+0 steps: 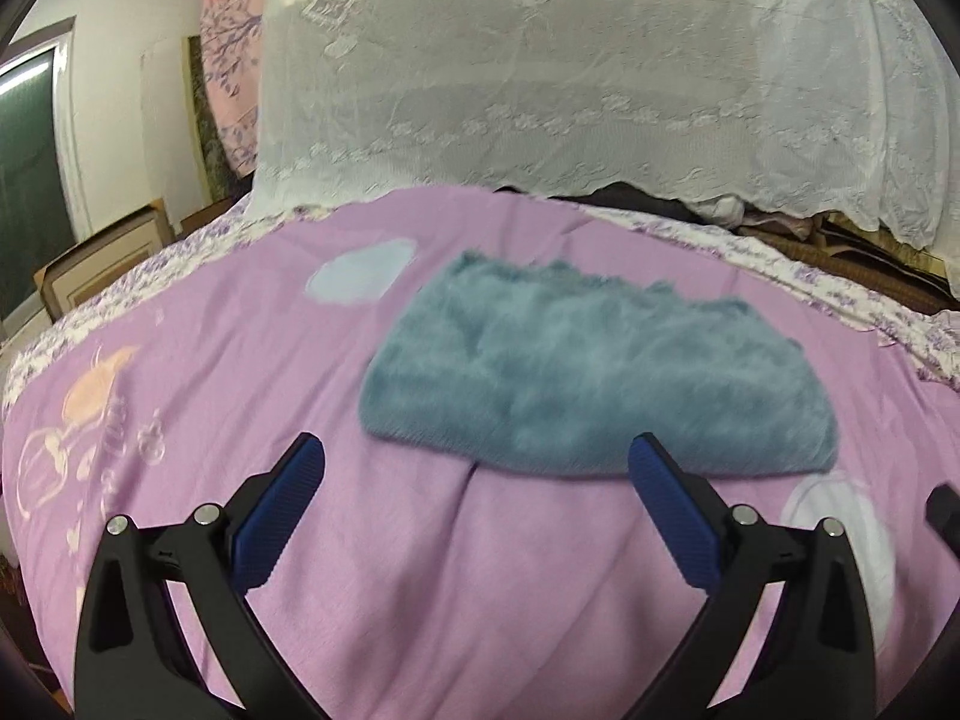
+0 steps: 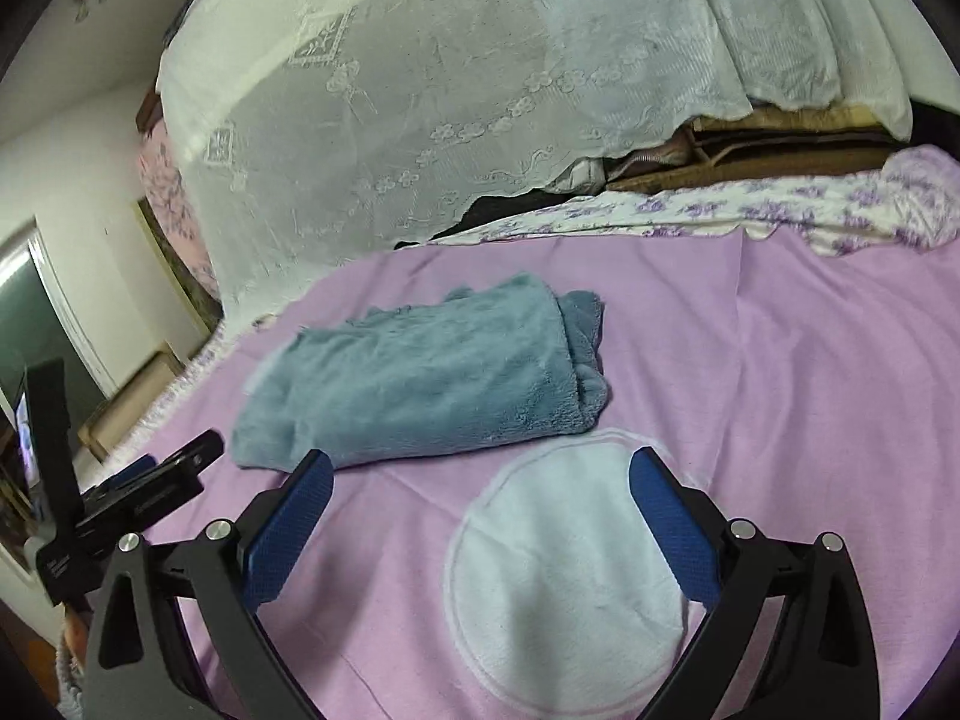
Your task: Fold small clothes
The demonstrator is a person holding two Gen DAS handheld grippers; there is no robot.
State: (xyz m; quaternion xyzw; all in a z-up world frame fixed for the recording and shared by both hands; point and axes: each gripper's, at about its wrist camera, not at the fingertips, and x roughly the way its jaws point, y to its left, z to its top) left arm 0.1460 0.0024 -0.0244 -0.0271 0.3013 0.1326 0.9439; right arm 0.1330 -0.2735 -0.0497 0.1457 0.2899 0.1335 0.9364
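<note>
A fluffy grey-blue garment (image 1: 594, 372) lies folded in a thick bundle on the pink bedsheet (image 1: 252, 396). It also shows in the right wrist view (image 2: 426, 378), with layered edges at its right end. My left gripper (image 1: 477, 456) is open and empty, just short of the bundle's near edge. My right gripper (image 2: 480, 468) is open and empty, near the bundle's front right, above a white round patch (image 2: 564, 570) printed on the sheet. The left gripper's body (image 2: 126, 504) shows at the left edge of the right wrist view.
A white lace cover (image 1: 570, 72) drapes over a tall pile behind the bed. A floral purple-white quilt (image 2: 780, 210) runs along the far edge of the sheet. A window (image 1: 30, 180) and a framed board (image 1: 102, 264) are at the left.
</note>
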